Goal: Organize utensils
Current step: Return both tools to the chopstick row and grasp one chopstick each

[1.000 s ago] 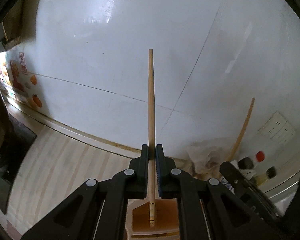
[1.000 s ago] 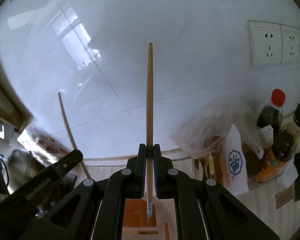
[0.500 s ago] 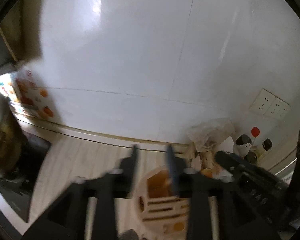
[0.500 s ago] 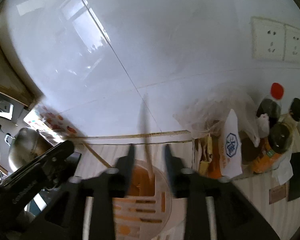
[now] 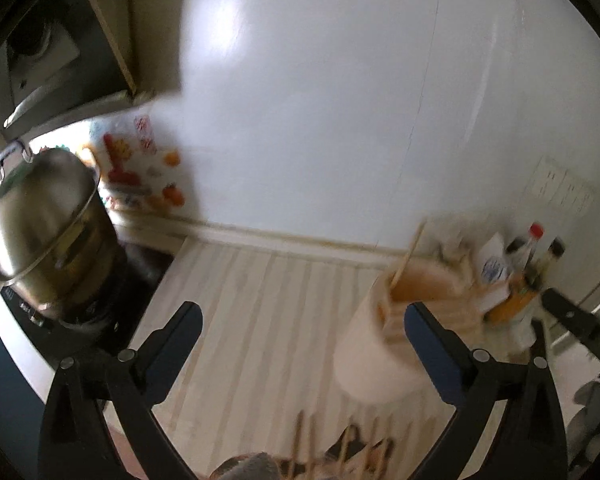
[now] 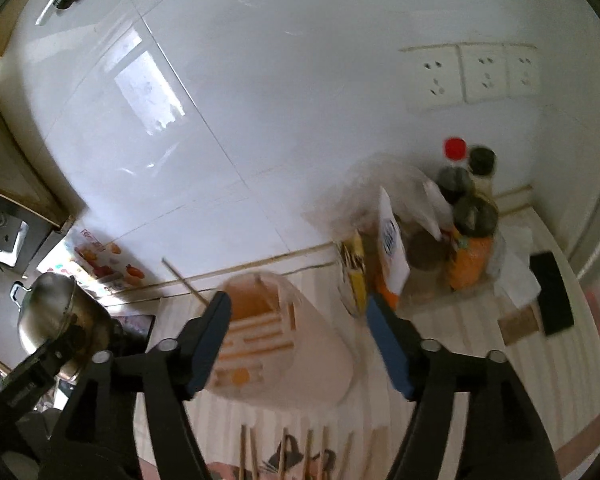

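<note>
Wooden chopstick [image 5: 407, 254] in round plastic holder [image 5: 384, 344], steel pot [image 5: 40, 232]

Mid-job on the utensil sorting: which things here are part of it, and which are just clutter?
Job:
- utensil holder, one chopstick leaning in it
- loose chopsticks lying in front
- left gripper, right gripper, both empty

Clutter:
- steel pot
- sauce bottles
- plastic bag

You have open striped counter [image 5: 260, 320] left of the utensil holder [image 6: 284, 344]; the steel pot [image 5: 44, 236] blocks the far left, bottles and bags [image 6: 452, 232] crowd the right corner, and loose chopsticks [image 6: 284, 456] lie nearest you
</note>
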{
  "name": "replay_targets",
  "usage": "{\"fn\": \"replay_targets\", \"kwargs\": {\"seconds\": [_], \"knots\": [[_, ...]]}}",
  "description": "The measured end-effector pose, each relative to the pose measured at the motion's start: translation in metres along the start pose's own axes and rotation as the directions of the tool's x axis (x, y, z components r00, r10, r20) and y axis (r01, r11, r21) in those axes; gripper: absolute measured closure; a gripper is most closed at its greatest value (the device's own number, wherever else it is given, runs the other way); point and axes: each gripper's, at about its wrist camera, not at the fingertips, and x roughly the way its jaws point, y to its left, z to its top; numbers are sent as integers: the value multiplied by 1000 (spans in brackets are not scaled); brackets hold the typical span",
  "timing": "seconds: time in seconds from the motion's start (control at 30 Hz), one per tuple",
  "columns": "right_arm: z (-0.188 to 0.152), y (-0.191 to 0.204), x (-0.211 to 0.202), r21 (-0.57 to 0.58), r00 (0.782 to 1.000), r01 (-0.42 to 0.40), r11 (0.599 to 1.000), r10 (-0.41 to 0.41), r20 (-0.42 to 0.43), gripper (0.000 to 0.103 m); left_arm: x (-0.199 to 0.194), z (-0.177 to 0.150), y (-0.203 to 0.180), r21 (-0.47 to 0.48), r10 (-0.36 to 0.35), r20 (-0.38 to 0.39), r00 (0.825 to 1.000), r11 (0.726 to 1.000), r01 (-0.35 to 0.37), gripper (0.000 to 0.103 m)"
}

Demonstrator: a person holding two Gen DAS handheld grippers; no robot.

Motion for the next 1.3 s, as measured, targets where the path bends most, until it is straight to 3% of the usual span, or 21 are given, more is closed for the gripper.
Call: {"fn": "replay_targets", "kwargs": {"seconds": [0.07,0.2,0.3,0.4,0.5,0.6,0.67,0.73,0.83,0.9,0.97,1.03,1.13,1.3], "knots": [[-15,-2,-1,4,1000,17,1000,-17,-12,20,8,-16,7,-5,3,-43,999,1000,-3,0],[-46,-7,7,2,995,63,998,-63,-75,20,30,-60,18,13,38,-133,990,999,-37,0],[-77,-18,18,10,982,109,994,-106,-156,20,54,-98,22,43,70,-221,973,997,-62,0],[-101,-32,31,26,963,148,989,-138,-231,20,75,-130,24,64,87,-299,950,995,-71,0],[-127,-49,48,34,929,204,978,-183,-321,21,97,-163,25,70,88,-383,920,995,-66,0],[-153,-63,66,25,889,233,972,-202,-411,36,115,-185,22,60,54,-452,890,998,-30,3],[-170,-72,80,6,856,250,968,-218,-469,50,126,-197,18,56,28,-497,867,998,0,12],[-185,-78,91,-12,827,262,965,-231,-513,59,138,-208,11,67,6,-539,842,997,36,29],[-203,-85,103,-43,792,281,959,-257,-554,63,150,-220,3,104,18,-566,824,993,50,47],[-212,-89,109,-65,773,288,955,-272,-573,64,158,-225,-2,127,33,-578,815,991,50,58],[-219,-92,113,-87,758,293,952,-286,-585,68,162,-227,-4,154,58,-571,819,987,38,69],[-224,-94,116,-106,746,294,950,-298,-596,75,164,-229,-5,160,55,-572,819,986,45,95],[-227,-90,115,-188,729,322,928,-370,-576,96,164,-231,-2,163,74,-579,812,986,26,98],[-231,-108,104,-150,712,337,930,-356,-606,96,159,-236,17,121,63,-599,798,993,12,98]]}}
